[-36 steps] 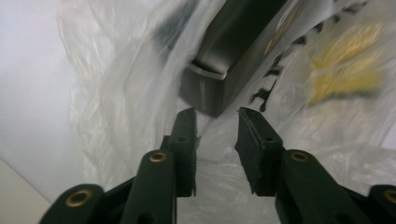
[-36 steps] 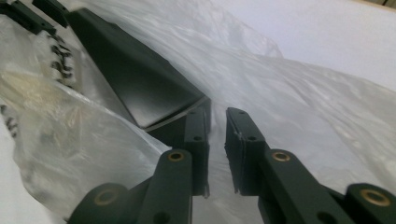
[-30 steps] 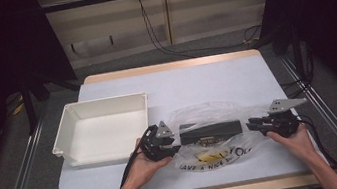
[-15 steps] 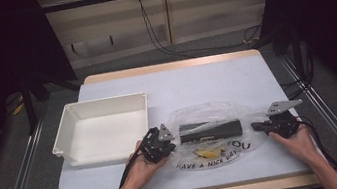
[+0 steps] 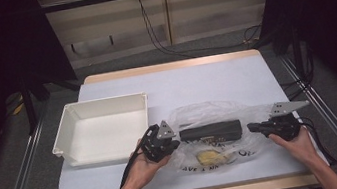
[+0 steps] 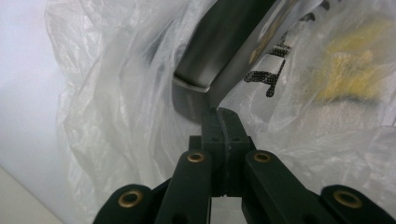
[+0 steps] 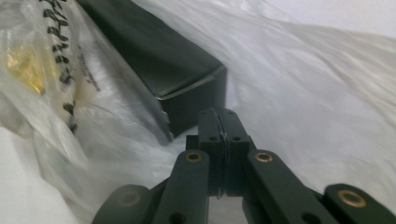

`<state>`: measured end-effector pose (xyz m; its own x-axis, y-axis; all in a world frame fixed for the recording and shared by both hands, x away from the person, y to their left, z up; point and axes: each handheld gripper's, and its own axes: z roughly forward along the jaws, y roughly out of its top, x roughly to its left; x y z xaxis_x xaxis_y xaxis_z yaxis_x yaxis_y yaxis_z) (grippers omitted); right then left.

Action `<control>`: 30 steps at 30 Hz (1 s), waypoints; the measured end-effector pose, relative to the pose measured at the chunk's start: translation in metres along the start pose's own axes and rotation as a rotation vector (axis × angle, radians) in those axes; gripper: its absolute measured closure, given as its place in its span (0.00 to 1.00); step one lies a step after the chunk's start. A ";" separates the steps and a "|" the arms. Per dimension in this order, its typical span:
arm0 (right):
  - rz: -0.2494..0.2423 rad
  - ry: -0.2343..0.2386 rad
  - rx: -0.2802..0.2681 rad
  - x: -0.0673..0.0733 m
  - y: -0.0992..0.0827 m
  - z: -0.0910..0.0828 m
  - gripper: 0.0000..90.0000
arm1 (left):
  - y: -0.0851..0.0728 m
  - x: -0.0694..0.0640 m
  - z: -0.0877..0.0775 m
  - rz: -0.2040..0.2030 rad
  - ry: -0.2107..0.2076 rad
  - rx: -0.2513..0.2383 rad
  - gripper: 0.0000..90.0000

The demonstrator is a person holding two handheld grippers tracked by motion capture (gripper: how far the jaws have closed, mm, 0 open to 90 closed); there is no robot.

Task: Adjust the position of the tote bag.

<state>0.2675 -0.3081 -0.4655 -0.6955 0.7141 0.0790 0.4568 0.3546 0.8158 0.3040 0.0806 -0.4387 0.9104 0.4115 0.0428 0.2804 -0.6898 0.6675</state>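
Both hand-held grippers clenched on plastic bag edges.
Left hand-held gripper [image 5: 173, 143] and right hand-held gripper [image 5: 252, 127] pinch plastic bag [image 5: 219, 112]; black box [image 5: 211, 131] lies between them.

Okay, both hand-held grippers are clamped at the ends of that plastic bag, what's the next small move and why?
Probably lift both ends slightly and ease them apart. The left hand-held gripper and right hand-held gripper have just closed on the plastic bag, which lies slack over the black box and a yellow item.
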 end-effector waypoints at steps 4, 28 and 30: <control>-0.019 0.011 -0.026 0.009 0.006 -0.005 0.91 | 0.005 0.004 -0.010 -0.004 -0.004 -0.031 1.00; -0.086 0.155 -0.049 0.057 0.036 0.025 0.96 | 0.063 0.019 0.003 0.091 -0.125 0.014 1.00; -0.112 0.157 -0.034 0.067 0.042 0.036 0.97 | 0.069 0.020 0.009 0.088 -0.130 0.011 1.00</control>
<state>0.2598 -0.2239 -0.4467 -0.8199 0.5679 0.0730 0.3548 0.4039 0.8432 0.3440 0.0362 -0.3982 0.9630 0.2696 0.0036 0.2009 -0.7266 0.6571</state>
